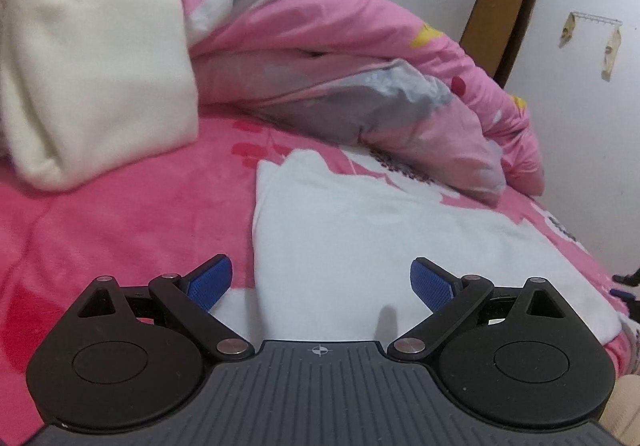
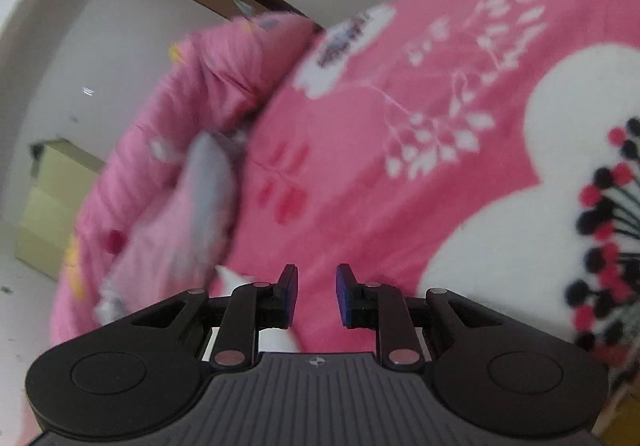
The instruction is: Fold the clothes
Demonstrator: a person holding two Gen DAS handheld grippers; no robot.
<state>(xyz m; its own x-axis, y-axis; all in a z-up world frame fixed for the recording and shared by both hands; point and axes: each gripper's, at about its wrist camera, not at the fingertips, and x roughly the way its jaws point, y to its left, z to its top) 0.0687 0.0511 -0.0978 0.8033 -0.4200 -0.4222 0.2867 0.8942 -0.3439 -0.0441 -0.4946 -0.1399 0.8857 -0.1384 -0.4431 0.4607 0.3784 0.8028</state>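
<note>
Two black grippers with blue pads hang over the bed, neither grasping anything. The left gripper [image 1: 321, 282] has its jaws spread wide above the near edge of a flat white folded garment [image 1: 360, 230], which lies on the pink fleece floral blanket [image 1: 132, 206]. The right gripper [image 2: 317, 294] has its jaws parted narrowly with only blanket behind them. A cream knitted folded garment [image 1: 88, 54] sits beside a crumpled pink-and-grey quilt [image 1: 340, 58].

Both wrist views look low and close across the pink bed [image 1: 120, 214], sharing the quilt [image 1: 340, 58].
</note>
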